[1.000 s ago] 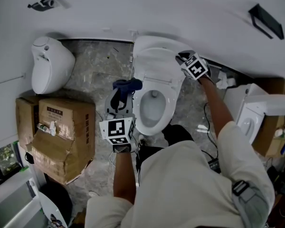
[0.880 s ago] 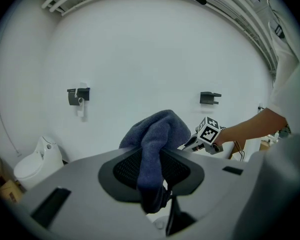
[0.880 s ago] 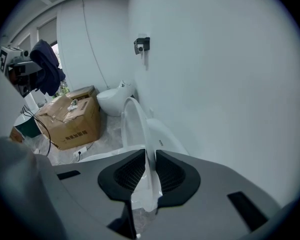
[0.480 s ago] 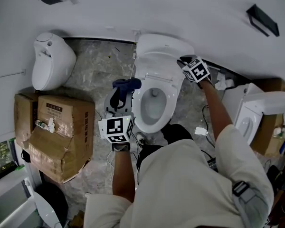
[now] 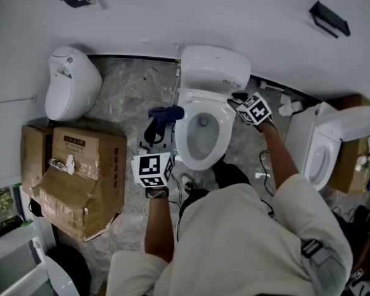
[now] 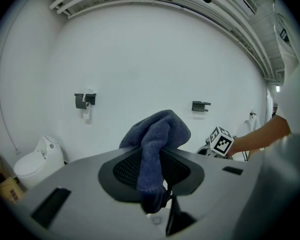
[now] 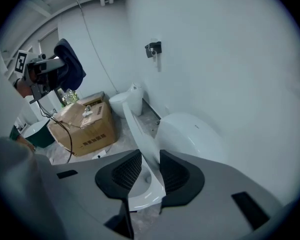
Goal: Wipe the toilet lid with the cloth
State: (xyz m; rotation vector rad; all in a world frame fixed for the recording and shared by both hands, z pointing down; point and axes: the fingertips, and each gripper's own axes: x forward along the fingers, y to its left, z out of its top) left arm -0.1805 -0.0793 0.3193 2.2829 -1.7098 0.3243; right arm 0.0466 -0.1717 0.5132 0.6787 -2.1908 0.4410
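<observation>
Where the toilet (image 5: 206, 103) stands, a cardboard box (image 5: 80, 177) sits to its left.

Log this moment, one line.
left gripper: shut on cloth | right gripper: jaws just opening, toilet lid between | wiping: not started

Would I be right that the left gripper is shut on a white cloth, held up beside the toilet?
Not quite: the cloth is dark blue, not white, as the left gripper view shows. The left gripper is indeed shut on it, held up beside the toilet.
</observation>
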